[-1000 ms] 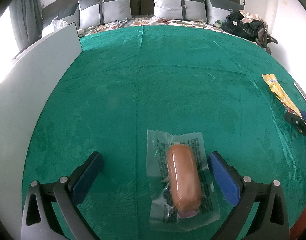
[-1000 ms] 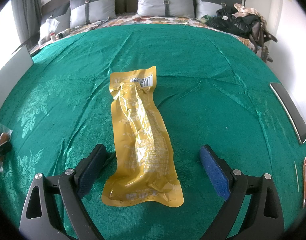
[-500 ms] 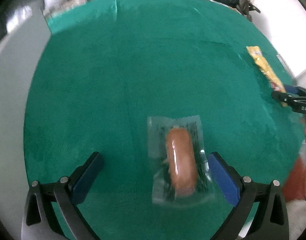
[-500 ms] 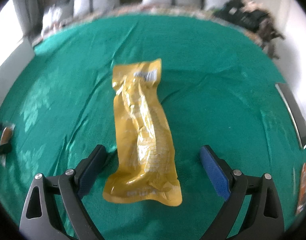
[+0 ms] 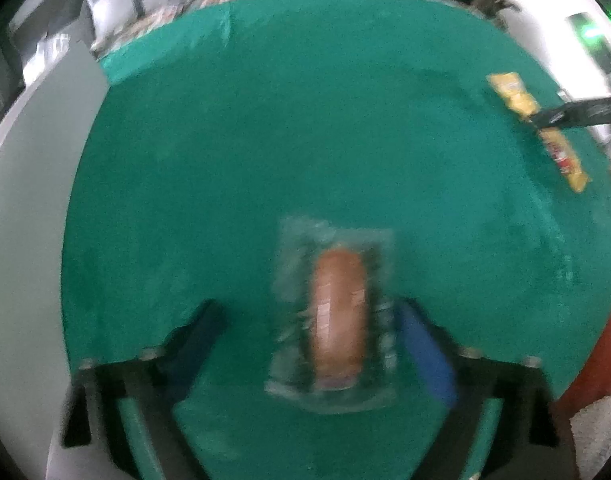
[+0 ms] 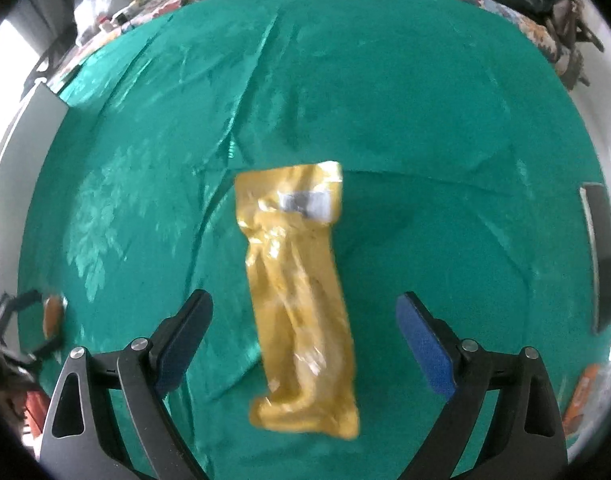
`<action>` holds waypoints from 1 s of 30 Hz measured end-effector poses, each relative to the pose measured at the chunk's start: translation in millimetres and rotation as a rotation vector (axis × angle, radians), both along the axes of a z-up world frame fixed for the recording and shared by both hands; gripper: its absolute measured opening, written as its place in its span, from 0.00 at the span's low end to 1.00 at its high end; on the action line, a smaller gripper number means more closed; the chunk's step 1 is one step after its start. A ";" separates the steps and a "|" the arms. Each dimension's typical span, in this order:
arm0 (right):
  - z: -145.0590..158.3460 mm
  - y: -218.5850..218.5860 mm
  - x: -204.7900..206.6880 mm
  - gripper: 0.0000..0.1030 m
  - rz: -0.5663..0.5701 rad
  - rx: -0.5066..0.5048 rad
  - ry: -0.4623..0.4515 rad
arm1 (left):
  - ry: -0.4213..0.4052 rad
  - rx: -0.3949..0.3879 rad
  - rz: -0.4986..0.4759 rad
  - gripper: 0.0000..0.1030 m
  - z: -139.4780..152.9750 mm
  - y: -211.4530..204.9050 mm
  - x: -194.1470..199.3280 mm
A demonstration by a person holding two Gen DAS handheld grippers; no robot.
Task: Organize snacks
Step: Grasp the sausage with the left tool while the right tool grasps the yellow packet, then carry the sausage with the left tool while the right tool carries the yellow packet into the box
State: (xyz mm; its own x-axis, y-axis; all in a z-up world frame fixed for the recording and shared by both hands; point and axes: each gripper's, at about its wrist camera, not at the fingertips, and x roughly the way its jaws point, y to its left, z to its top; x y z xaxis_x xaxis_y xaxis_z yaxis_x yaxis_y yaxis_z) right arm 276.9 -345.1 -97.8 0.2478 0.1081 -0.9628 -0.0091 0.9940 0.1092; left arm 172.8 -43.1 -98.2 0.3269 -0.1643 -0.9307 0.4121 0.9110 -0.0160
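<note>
On the green patterned cloth (image 6: 385, 80): my left gripper (image 5: 311, 332) spread around a clear-wrapped brown sausage (image 5: 339, 312) — my right gripper (image 6: 305, 320) spread around a long yellow foil pouch (image 6: 299, 292).

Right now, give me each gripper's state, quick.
Left gripper: open, fingers either side of the clear-wrapped sausage, not clamped.
Right gripper: open, astride the yellow snack pouch, holding nothing.

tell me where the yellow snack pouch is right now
In the right wrist view the yellow snack pouch lies lengthwise on the green cloth, between the open fingers of the right gripper, nearer its left finger.
</note>
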 end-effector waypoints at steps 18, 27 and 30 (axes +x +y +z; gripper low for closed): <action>78.0 96.7 -48.0 0.48 0.121 0.201 -0.081 | -0.126 -0.396 0.183 0.37 131.6 110.8 -11.7; 191.9 337.8 -35.3 0.49 0.455 0.470 -0.215 | -0.308 -0.305 0.492 0.38 206.6 292.1 -22.3; 204.2 422.4 -43.8 0.49 0.547 0.510 -0.226 | -0.319 -0.248 0.615 0.41 198.5 348.6 -35.6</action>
State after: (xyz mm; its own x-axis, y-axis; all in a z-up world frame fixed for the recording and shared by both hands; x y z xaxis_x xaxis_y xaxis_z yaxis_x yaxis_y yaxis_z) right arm 233.1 77.3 106.4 0.2157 0.6867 -0.6942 -0.5600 0.6694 0.4882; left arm 137.2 305.5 100.3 0.6763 -0.0574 -0.7344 -0.1530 0.9643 -0.2163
